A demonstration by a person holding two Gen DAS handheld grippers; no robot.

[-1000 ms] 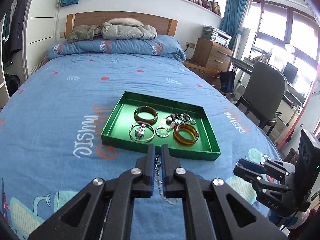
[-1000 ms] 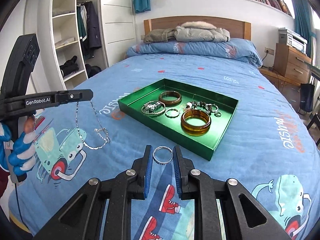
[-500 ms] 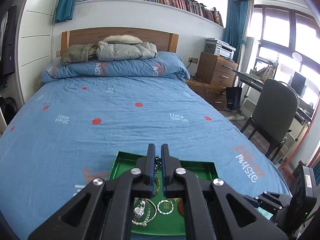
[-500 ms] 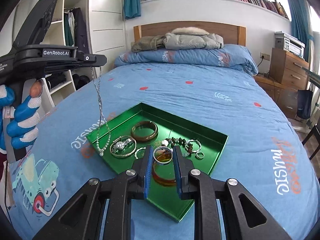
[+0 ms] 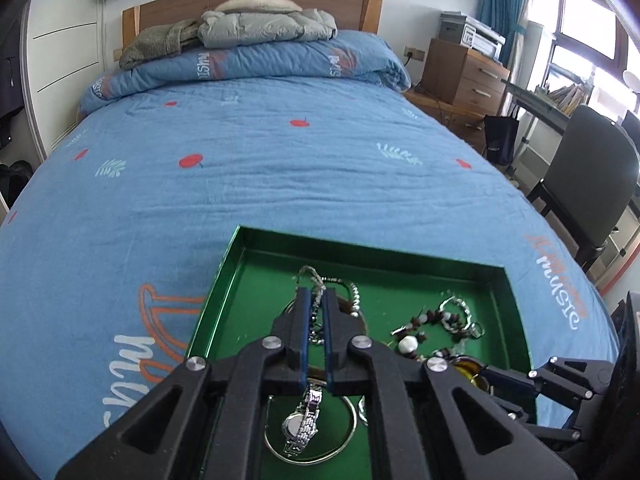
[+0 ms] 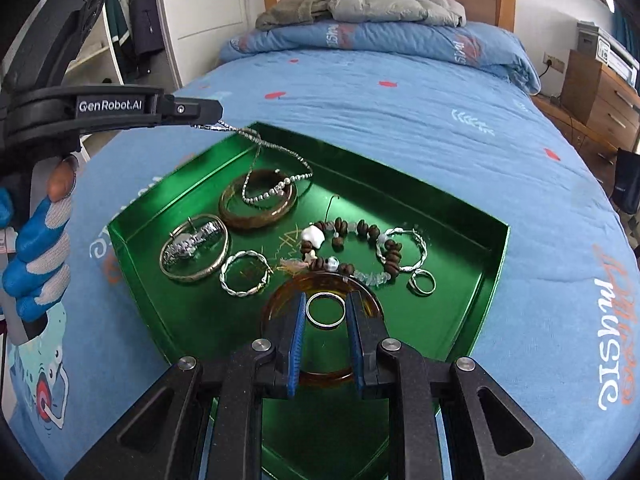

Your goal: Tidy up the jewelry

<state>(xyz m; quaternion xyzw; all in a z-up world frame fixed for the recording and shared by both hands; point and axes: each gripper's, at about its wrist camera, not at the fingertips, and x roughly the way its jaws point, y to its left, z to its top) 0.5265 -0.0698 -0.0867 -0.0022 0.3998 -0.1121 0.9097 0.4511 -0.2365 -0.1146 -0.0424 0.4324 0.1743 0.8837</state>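
Note:
A green tray (image 6: 476,272) (image 5: 224,280) lies on the blue bedspread and holds several pieces of jewelry. My left gripper (image 5: 314,292) (image 6: 214,114) is shut on a silver chain necklace (image 6: 276,168); the chain's lower end rests on a brown bangle (image 6: 240,216) in the tray. My right gripper (image 6: 325,300) is shut on a silver ring (image 6: 325,311), held just above an amber bangle (image 6: 364,300). Also in the tray are a watch inside a silver bangle (image 6: 192,246), a twisted silver bracelet (image 6: 244,272), a brown bead bracelet (image 6: 356,248) and a small ring (image 6: 422,282).
The bed (image 5: 280,160) stretches away to pillows and folded jackets (image 5: 248,28) at the headboard. A wooden nightstand (image 5: 464,76) and a dark chair (image 5: 588,184) stand to the right of the bed. A gloved hand (image 6: 36,248) holds the left gripper.
Both grippers moved forward from the near bedspread to over the tray and sank. The hanging necklace now touches down inside the tray, and the ring is above the amber bangle.

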